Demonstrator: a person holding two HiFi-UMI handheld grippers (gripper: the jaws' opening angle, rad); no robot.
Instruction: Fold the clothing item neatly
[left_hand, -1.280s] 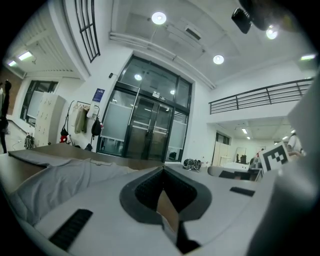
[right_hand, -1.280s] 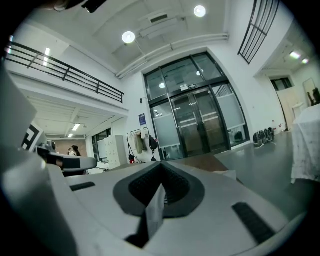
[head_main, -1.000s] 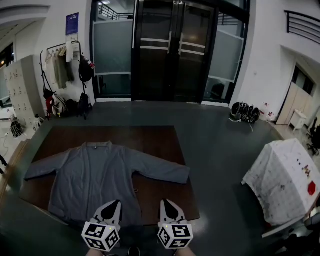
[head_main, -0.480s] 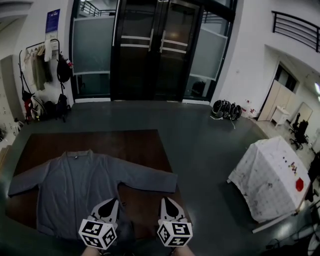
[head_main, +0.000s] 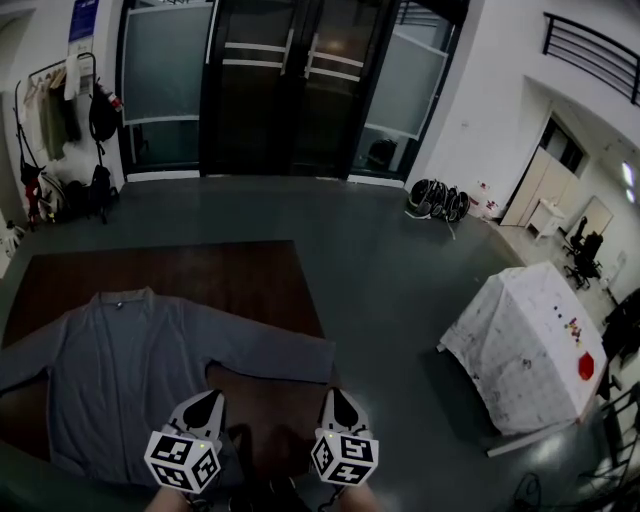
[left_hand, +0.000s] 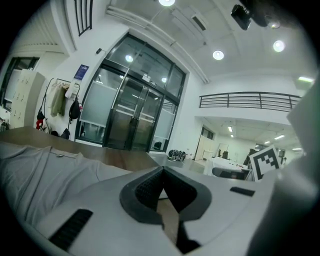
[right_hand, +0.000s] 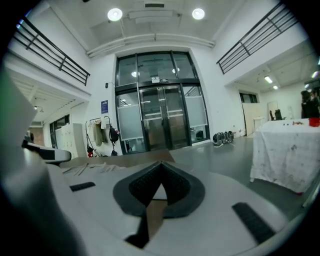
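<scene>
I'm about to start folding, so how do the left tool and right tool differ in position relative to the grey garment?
In the head view the left tool overlaps the lower right of the grey garment; the right tool is over the brown table, right of the hem. The garment fills the left gripper view's lower left; the right gripper view shows only a strip of it. Both are shut and empty.

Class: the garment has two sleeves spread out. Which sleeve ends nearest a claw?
The sleeve at the picture's right: its cuff ends just beyond the right claw. The other sleeve runs off the left edge.
</scene>
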